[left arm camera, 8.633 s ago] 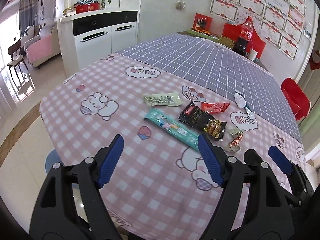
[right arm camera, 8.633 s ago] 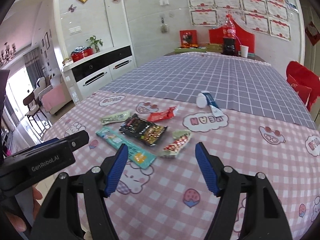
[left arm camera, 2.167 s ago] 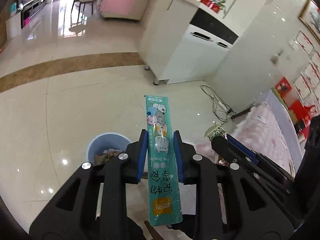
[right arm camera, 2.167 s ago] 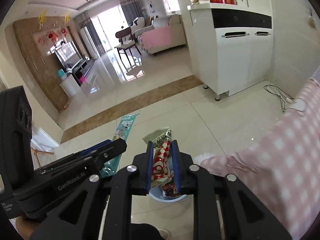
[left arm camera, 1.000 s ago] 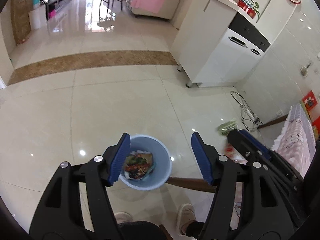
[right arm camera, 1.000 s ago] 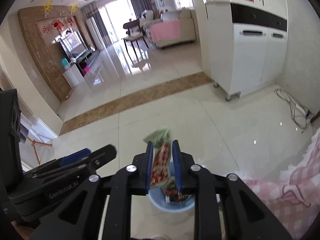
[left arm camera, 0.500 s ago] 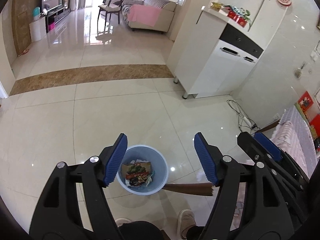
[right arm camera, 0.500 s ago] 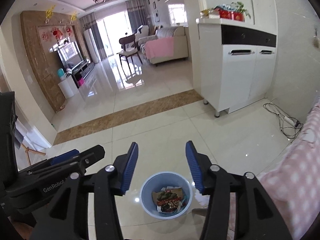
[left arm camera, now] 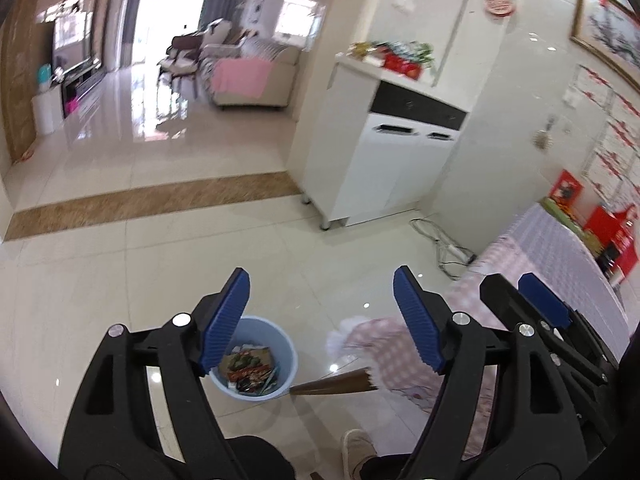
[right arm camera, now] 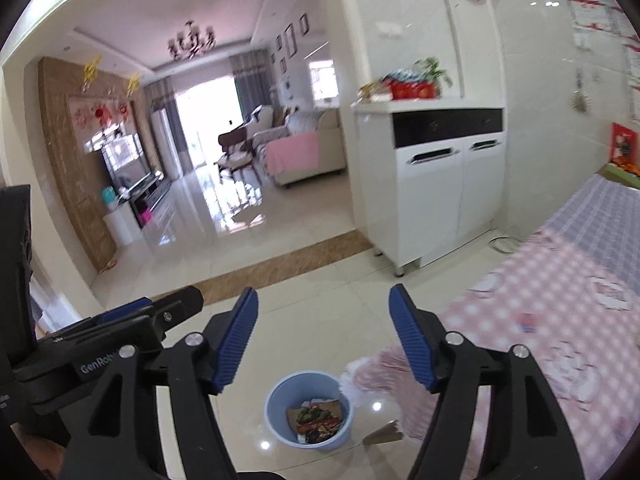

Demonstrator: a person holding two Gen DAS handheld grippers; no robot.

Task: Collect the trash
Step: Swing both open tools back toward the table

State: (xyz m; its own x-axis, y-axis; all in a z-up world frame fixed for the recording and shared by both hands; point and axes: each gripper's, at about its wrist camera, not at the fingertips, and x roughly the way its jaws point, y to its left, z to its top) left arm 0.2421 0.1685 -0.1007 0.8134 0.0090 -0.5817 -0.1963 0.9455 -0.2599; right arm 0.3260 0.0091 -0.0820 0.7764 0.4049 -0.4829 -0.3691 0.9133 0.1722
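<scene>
Trash wrappers (right arm camera: 318,420) lie heaped inside a light blue waste bin (right arm camera: 280,400) on the glossy tile floor (right arm camera: 304,280), lower centre of the right wrist view. In the left wrist view the same wrappers (left arm camera: 250,370) sit in the bin (left arm camera: 286,350) at lower centre, partly behind the left blue pad.

Left gripper (left arm camera: 322,320): jaws spread wide and opening, nothing between the 2 pads (left arm camera: 226,316). Right gripper (right arm camera: 322,340): jaws also apart and opening, nothing between them; pads (right arm camera: 410,340) bare. Each gripper shows in the other's view: right gripper at right edge (left arm camera: 540,308), left gripper at left (right arm camera: 132,320).

Just right of the bin, the corner of a pink checked tablecloth (right arm camera: 540,320) hangs down, with a brown table leg (left arm camera: 336,384) under it. A shoe (left arm camera: 358,450) shows at the bottom edge of the left view.

Behind: white cabinet (right arm camera: 440,192) with a black band, red boxes on top (right arm camera: 412,90); sofa with a pink throw (right arm camera: 292,156) in the far room, somewhat blurred.
</scene>
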